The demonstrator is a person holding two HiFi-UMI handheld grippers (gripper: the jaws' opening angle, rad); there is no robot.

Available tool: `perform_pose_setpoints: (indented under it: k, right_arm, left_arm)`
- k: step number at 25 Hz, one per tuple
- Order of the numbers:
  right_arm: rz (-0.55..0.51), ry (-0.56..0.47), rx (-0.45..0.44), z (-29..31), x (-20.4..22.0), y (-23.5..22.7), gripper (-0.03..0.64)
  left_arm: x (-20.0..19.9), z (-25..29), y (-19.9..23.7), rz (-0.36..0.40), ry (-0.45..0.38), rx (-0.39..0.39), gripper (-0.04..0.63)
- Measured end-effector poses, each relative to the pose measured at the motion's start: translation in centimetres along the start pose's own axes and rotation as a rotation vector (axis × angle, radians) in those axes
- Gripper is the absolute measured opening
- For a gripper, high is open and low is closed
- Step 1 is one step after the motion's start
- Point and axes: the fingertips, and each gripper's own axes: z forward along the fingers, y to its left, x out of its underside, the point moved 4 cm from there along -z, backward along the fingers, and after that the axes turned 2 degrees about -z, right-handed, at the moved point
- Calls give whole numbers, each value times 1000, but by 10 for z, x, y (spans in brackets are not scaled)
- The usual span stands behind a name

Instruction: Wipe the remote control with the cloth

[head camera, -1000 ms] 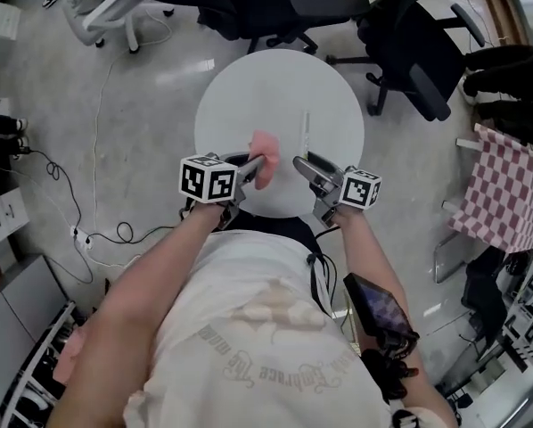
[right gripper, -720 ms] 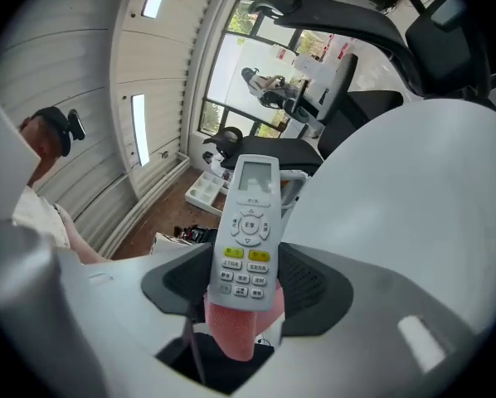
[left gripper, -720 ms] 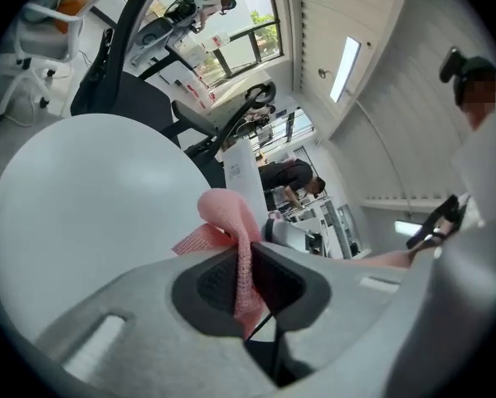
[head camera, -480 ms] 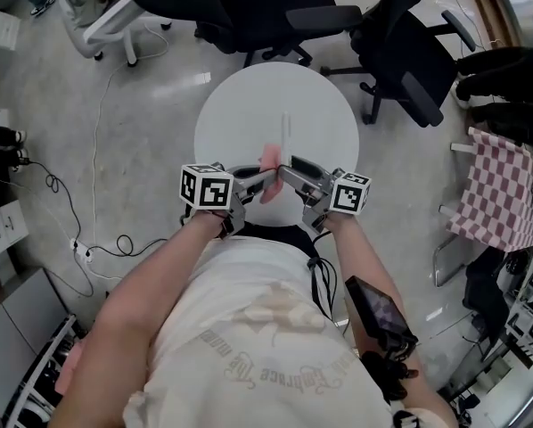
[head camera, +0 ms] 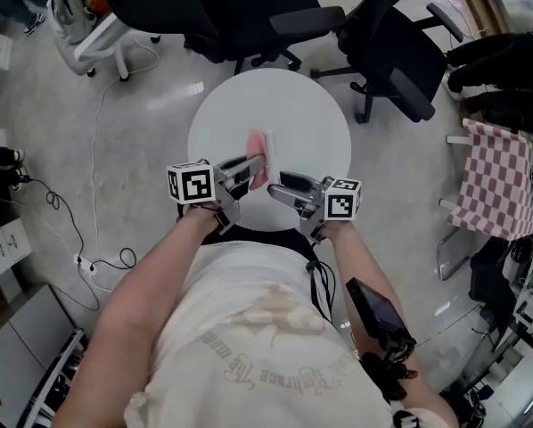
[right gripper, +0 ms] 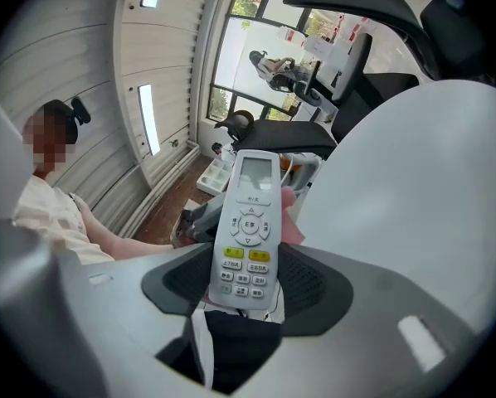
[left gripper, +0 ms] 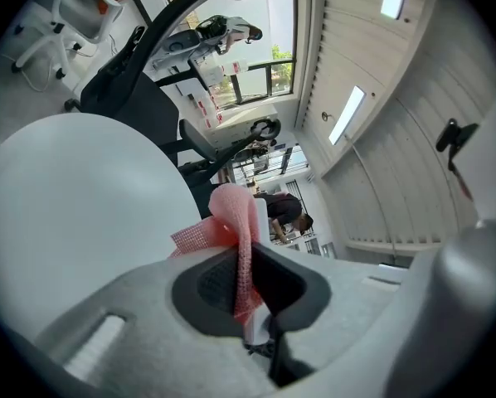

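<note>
My right gripper point(right gripper: 248, 293) is shut on the lower end of a white remote control point(right gripper: 248, 222), whose button face is turned toward that camera. In the head view the remote point(head camera: 271, 150) stands edge-on above the round white table point(head camera: 311, 110). My left gripper point(left gripper: 244, 284) is shut on a pink mesh cloth point(left gripper: 238, 239). From above, the left gripper point(head camera: 251, 168) and right gripper point(head camera: 282, 184) nearly meet, and the cloth point(head camera: 258, 169) lies against the remote's left side. Pink cloth point(right gripper: 292, 222) peeks out from behind the remote.
Black office chairs point(head camera: 249, 7) point(head camera: 396, 52) stand just beyond the table. A red-checked cloth point(head camera: 503, 181) hangs at the right. Cables point(head camera: 97, 230) trail over the floor on the left. A seated person point(right gripper: 57, 214) shows at the left of the right gripper view.
The right gripper has carried the remote leftward to the cloth, and the two grippers have closed in on each other. The cloth now touches the remote.
</note>
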Motion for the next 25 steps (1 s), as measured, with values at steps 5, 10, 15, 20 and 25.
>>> perform_pose_setpoints:
  k: [5, 10, 15, 20, 25]
  right_arm:
    - [-18, 43, -11, -1, 8, 2, 253]
    - [-30, 91, -52, -2, 15, 9, 253]
    - [-23, 34, -68, -3, 7, 8, 253]
    - [-2, -50, -12, -11, -7, -7, 253]
    - [24, -81, 65, -25, -10, -29, 253]
  left_arm:
    - [-25, 2, -3, 15, -40, 10, 28]
    - [-44, 1, 2, -12, -89, 13, 28]
    - [-23, 10, 17, -101, -14, 10, 28]
    - [22, 20, 20, -153, 106, -2, 28]
    - [54, 17, 28, -201, 177, -19, 28]
